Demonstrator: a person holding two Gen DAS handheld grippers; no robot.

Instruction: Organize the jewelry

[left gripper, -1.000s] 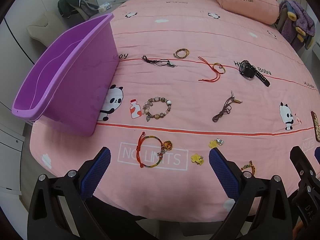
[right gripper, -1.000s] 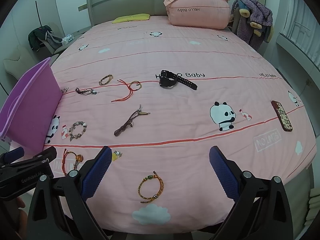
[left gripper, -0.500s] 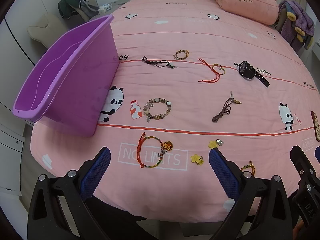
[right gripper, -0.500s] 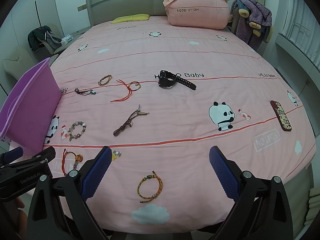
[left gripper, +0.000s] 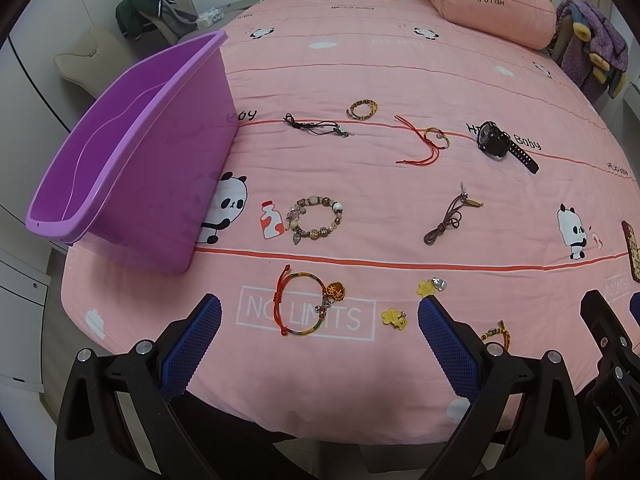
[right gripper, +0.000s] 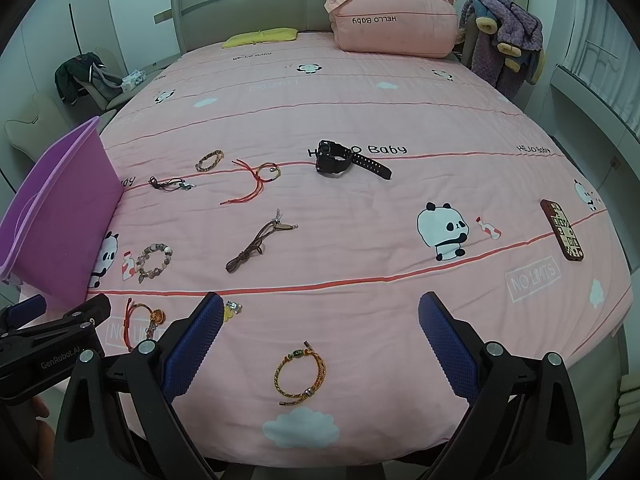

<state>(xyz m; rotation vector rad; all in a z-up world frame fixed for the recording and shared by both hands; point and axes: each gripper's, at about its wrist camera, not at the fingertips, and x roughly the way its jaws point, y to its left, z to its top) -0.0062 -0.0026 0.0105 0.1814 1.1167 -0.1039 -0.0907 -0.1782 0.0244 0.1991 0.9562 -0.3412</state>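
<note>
Several pieces of jewelry lie spread on a pink bed. A purple bin [left gripper: 132,160] stands at the left edge, also in the right wrist view [right gripper: 52,208]. My left gripper [left gripper: 320,332] is open and empty, just short of a red-cord bracelet with a gold charm [left gripper: 306,304]. A beaded bracelet [left gripper: 316,218], a brown cord [left gripper: 448,220], a red-string bracelet [left gripper: 424,142] and a black watch [left gripper: 502,144] lie farther off. My right gripper [right gripper: 320,336] is open and empty over a gold braided bracelet [right gripper: 300,372].
A phone in a patterned case [right gripper: 562,230] lies at the bed's right edge. A folded pink quilt [right gripper: 392,20] and a yellow pillow [right gripper: 260,38] sit at the head. Two small yellow flower charms [left gripper: 394,316] lie near the left gripper.
Both views have shifted very slightly; the grippers stay open and nothing on the bed has moved.
</note>
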